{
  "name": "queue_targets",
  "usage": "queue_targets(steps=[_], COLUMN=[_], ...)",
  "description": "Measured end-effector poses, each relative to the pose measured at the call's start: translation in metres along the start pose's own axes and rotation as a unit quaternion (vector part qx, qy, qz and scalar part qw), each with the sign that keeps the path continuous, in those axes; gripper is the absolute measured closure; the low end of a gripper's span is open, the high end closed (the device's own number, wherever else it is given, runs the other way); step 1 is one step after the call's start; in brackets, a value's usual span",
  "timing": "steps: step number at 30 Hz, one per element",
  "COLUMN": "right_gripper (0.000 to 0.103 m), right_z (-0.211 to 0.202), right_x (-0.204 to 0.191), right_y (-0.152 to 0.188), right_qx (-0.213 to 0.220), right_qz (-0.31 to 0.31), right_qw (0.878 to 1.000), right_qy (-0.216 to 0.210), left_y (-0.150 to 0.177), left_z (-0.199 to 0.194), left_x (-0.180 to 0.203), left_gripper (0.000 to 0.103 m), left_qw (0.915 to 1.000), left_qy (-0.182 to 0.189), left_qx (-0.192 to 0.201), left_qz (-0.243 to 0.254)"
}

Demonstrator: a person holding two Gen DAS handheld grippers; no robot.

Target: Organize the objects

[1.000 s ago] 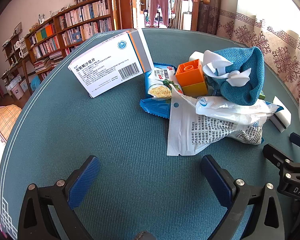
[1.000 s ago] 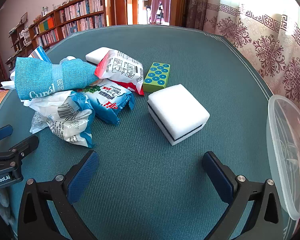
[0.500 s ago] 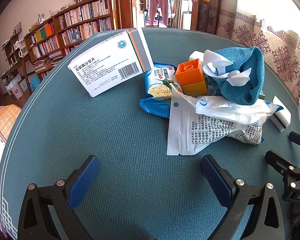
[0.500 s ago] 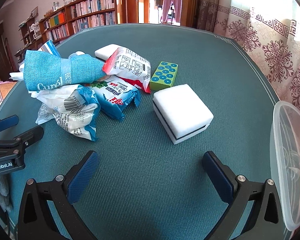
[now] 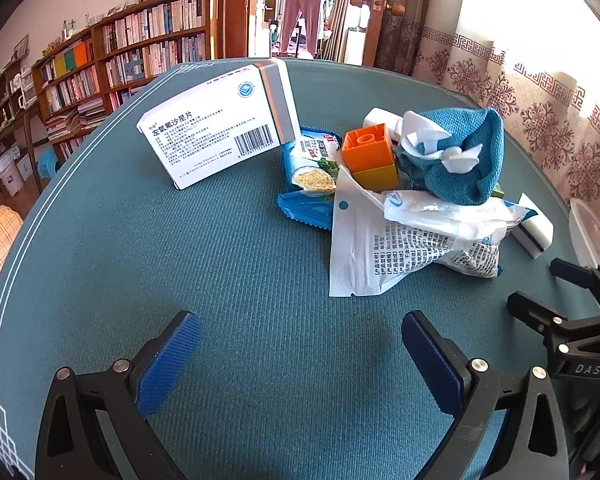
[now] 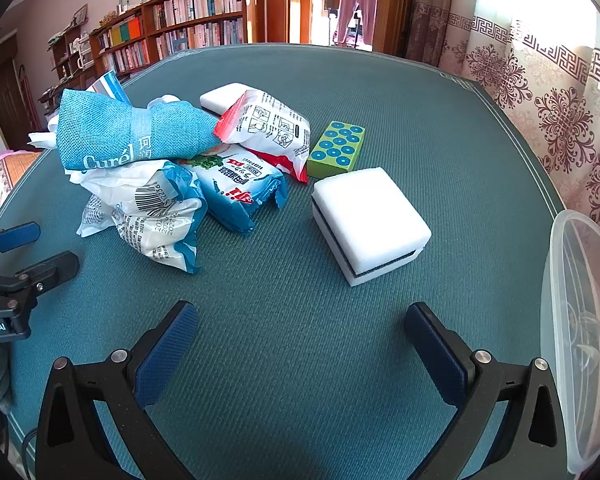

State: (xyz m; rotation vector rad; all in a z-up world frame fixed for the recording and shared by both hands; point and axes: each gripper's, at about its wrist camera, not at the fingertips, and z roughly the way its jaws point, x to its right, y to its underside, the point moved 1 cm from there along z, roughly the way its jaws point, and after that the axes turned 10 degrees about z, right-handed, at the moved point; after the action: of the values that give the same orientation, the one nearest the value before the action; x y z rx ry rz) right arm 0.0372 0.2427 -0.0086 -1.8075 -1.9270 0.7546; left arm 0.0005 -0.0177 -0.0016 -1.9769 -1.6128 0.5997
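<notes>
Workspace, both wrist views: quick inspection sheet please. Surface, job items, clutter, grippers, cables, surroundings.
Surface: round table with teal ribbed cover, white border lines.
Job's things: medicine box leaning on the pile; orange block; blue cloth roll; snack packets; white printed bag; green dotted block; white sponge apart from the pile; clear plastic container at the right edge.
Clutter: nothing seen beyond the pile.
Grippers: left gripper open, empty; right gripper open, empty.
Cables: nothing seen clearly.
Surroundings: bookshelves, patterned curtain, open doorway.
</notes>
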Motion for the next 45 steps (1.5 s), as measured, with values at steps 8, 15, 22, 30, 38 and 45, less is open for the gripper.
queue_targets(steps=[8, 15, 22, 30, 38, 45], right_gripper=[0.0, 0.0, 0.0, 0.0, 0.0, 0.0], right_z=[0.0, 0.0, 0.0, 0.0, 0.0, 0.0], right_x=[0.0, 0.0, 0.0, 0.0, -0.001, -0.001], right_y=[0.0, 0.0, 0.0, 0.0, 0.001, 0.001], right_qx=[0.0, 0.001, 0.001, 0.001, 0.001, 0.002], right_qz=[0.0, 0.0, 0.0, 0.0, 0.0, 0.001], right_qw=[1.0, 1.0, 1.0, 1.0, 1.0, 1.0], right_qy=[0.0, 0.0, -0.001, -0.001, -0.001, -0.001], left_y=[-0.007, -0.027, -0.047, -0.084, -0.109, -0.097], left_z=[-0.003, -0.016, -0.017, -0.021, 0.002, 0.009], left_x=[-0.028, -0.044, -0.048, -0.062, -0.057, -0.041], left_gripper=[0.0, 0.0, 0.0, 0.0, 0.0, 0.0], left_qw=[0.9992, 0.997, 0.9958, 0.9911, 0.9921, 0.9904], left_qy=[-0.016, -0.061, -0.071, -0.089, -0.045, -0.022], left_qx=[0.006, 0.045, 0.058, 0.096, 0.099, 0.089], left_qz=[-0.036, -0.015, -0.002, 0.023, 0.063, 0.103])
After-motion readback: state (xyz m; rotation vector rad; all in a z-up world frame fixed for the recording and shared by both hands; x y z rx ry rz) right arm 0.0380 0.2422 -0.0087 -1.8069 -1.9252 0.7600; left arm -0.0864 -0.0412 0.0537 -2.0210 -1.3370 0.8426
